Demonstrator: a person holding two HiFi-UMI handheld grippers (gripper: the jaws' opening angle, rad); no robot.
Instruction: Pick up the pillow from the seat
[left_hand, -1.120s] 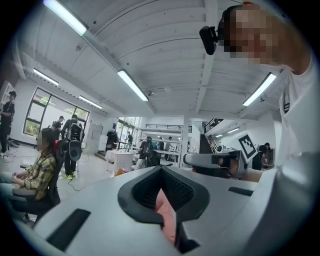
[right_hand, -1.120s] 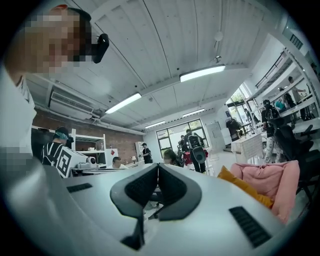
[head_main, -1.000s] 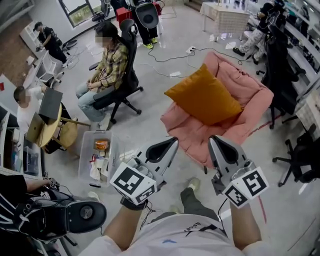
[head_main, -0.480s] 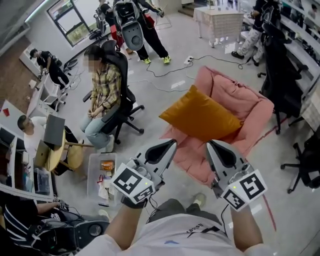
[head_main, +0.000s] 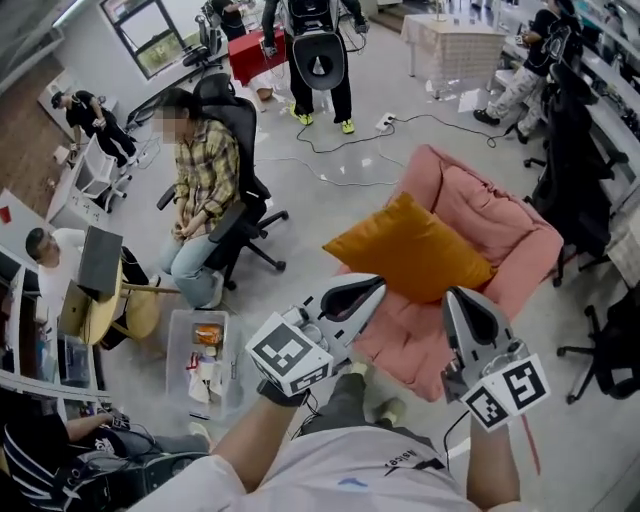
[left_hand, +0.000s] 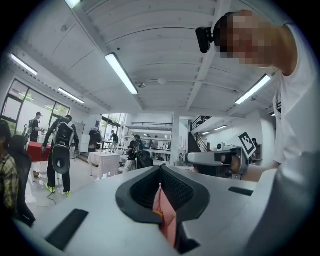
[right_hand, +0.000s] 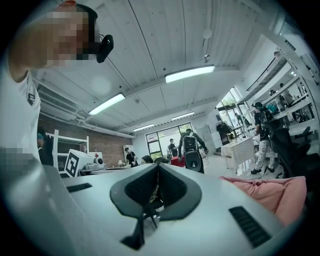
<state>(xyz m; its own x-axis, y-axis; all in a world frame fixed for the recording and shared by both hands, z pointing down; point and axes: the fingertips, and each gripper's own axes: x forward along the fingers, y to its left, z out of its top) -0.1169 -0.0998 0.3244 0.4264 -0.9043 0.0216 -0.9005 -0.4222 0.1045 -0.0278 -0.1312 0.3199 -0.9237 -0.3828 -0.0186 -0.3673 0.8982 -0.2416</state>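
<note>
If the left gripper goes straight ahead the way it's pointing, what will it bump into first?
Most likely the square orange fabric pillow on the pink padded seat, just ahead of the shut left gripper. Height is hard to judge from above, so it might skim over it.

An orange square pillow (head_main: 411, 249) lies tilted on the pink seat (head_main: 490, 225).
</note>
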